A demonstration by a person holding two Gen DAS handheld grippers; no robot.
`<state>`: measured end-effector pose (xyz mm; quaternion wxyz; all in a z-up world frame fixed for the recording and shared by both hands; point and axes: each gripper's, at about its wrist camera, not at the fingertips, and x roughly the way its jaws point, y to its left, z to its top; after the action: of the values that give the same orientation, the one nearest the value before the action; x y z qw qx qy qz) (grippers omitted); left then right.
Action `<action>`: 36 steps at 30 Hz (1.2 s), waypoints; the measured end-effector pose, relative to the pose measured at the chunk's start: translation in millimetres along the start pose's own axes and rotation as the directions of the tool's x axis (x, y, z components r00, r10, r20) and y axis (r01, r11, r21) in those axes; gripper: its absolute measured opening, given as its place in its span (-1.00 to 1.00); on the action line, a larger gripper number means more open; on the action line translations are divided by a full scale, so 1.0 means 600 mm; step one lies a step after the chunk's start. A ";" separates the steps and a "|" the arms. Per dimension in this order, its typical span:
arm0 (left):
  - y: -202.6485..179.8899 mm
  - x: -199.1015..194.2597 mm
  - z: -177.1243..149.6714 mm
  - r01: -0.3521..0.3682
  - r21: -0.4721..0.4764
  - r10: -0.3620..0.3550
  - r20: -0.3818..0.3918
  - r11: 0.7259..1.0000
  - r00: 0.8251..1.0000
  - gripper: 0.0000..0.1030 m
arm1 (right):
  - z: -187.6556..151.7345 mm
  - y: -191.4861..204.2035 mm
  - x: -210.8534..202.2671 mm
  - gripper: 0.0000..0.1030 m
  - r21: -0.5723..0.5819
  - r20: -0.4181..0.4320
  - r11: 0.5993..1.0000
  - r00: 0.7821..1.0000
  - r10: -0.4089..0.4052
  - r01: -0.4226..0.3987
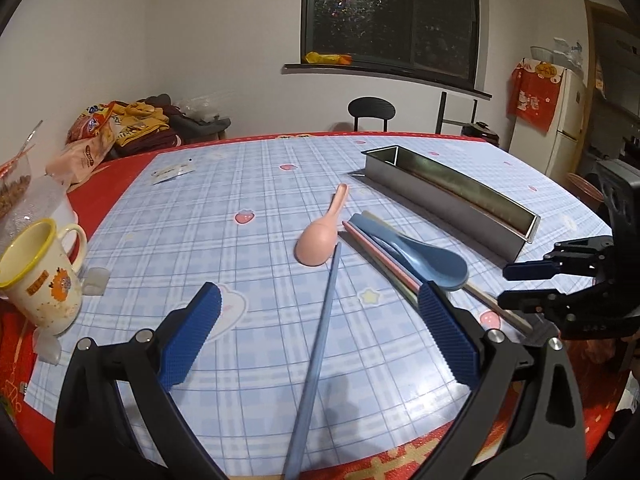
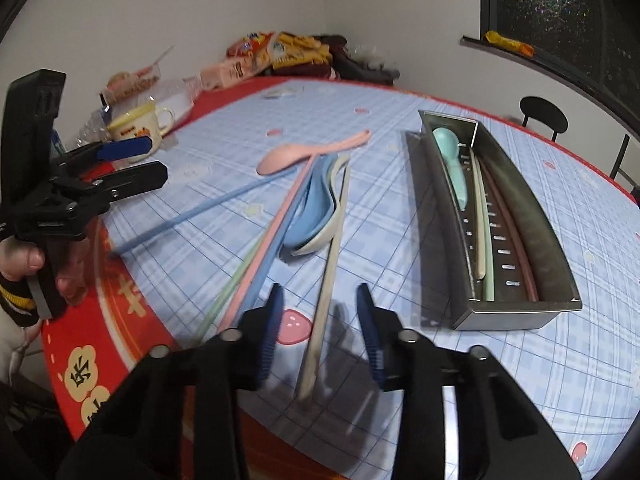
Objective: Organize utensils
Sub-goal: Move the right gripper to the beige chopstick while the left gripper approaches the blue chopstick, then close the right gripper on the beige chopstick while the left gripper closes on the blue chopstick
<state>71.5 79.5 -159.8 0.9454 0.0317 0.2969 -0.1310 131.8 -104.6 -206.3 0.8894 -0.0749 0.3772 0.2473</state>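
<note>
White walls (image 1: 200,40), dark window (image 1: 390,16), perhaps night outside.

A metal tray (image 2: 516,312) stood on the table (image 2: 400,80), right of a cluster of loose chopsticks (image 2: 276,236) and spoons (image 2: 312,216). Inside the tray lay a spoon (image 2: 452,160) and chopsticks (image 2: 482,216). A mug (image 1: 40,276) stood at the table's left edge.

A long steel tray (image 2: 560,256) lies far right on my worktop (image 2: 400,80), holding a mint spoon (image 2: 452,160) and chopsticks. Left of it lie a pink spoon (image 2: 280,160), blue spoon (image 2: 308,216) and loose chopsticks (image 2: 280,224).
</note>
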 end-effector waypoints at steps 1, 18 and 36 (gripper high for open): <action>0.002 0.002 -0.001 0.008 -0.003 -0.008 -0.003 1.000 1.000 0.88 | 0.002 0.001 0.004 -0.41 -0.004 -0.010 1.000 1.000 -0.008 0.008; 0.004 0.008 -0.004 0.063 -0.024 -0.063 -0.011 0.998 0.998 0.87 | 0.036 0.010 0.070 -0.71 -0.036 -0.088 0.998 0.994 -0.063 0.060; 0.005 0.022 -0.006 0.035 -0.041 -0.037 -0.062 0.999 0.997 0.53 | 0.032 -0.004 0.064 -0.87 0.023 -0.073 0.997 0.994 -0.077 0.079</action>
<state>80.6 80.1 -170.6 0.9334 0.0114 0.3297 -0.1409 167.9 -85.8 -220.3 0.8849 -0.0867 0.4093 0.2046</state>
